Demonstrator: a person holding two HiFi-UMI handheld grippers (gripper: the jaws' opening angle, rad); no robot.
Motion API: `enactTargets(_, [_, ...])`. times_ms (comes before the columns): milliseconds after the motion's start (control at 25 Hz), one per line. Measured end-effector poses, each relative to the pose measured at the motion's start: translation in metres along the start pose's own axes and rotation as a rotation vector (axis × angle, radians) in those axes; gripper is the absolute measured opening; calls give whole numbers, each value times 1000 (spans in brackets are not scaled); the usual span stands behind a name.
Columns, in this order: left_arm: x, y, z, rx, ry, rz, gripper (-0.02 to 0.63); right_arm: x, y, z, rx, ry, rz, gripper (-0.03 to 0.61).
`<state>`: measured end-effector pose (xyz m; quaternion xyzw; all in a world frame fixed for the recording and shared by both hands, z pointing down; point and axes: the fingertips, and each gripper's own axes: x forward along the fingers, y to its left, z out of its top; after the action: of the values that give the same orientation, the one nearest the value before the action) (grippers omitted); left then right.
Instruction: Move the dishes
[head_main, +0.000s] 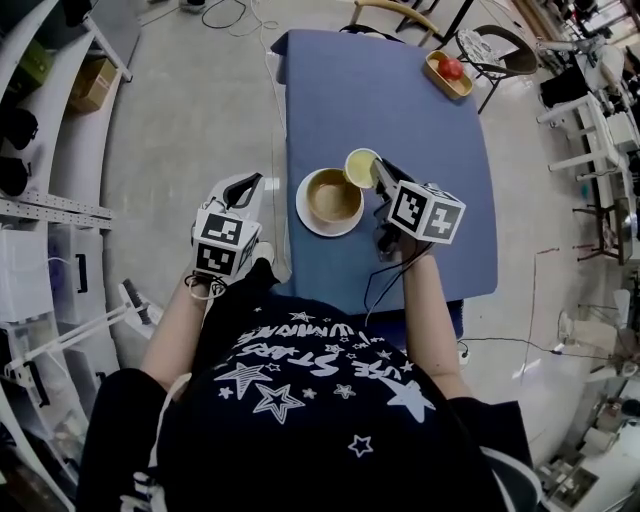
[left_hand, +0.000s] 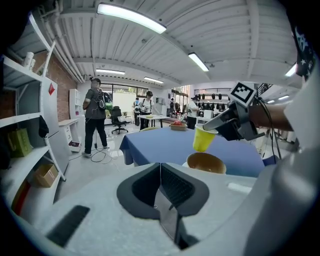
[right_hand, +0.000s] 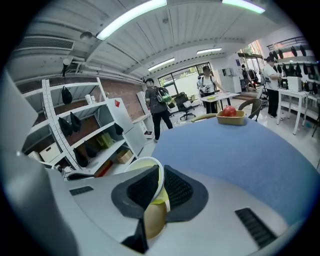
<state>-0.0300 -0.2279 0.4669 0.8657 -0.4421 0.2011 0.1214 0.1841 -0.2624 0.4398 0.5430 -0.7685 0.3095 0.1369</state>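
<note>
My left gripper (head_main: 246, 186) hangs off the table's (head_main: 440, 230) left edge, jaws together with nothing between them. It has no part in this step.

Right of it, near the table's near edge, a plate (head_main: 306, 217) carries a brown bowl (head_main: 333, 195). Just past the bowl's far right rim is the yellow cup (head_main: 360, 167), off the table, above the bowl and apart from it.

My right gripper (head_main: 379, 170) has the cup. The jaws are clamped on one side of its wall, one pad inside the rim and one outside.

I judge this to be the carry: the cup is gripped and lifted but not yet set down anywhere. Nothing here tells me where it belongs. The next move calls for clearing the bowl's rim and then lowering the cup flat onto its base.

The cup's long axis runs close to upright, leaning a little, with the mouth up and the narrower base down. As I pinch only one wall, it may swing, so I should keep my wrist level.

At the far right corner sits a tray (head_main: 436, 76) with a red fruit (head_main: 451, 68), well apart.
</note>
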Motion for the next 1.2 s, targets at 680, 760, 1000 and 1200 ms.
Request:
enactTargets(680, [37,18,-5,-35,67,-12,21,65,-67,-3,50,83,-98,40])
enactTargets(760, [39,17,-7,-37,73,-14,21,67,-67,-5,43,87,-94,40])
enactTargets(1000, [40,13,-6,-34,70,-16,21,68,-71,-8,29,93,-92,57])
enactTargets(1200, [35,12,-3,-30,60,-6,21,63,-71,-5,23,88,-85,103])
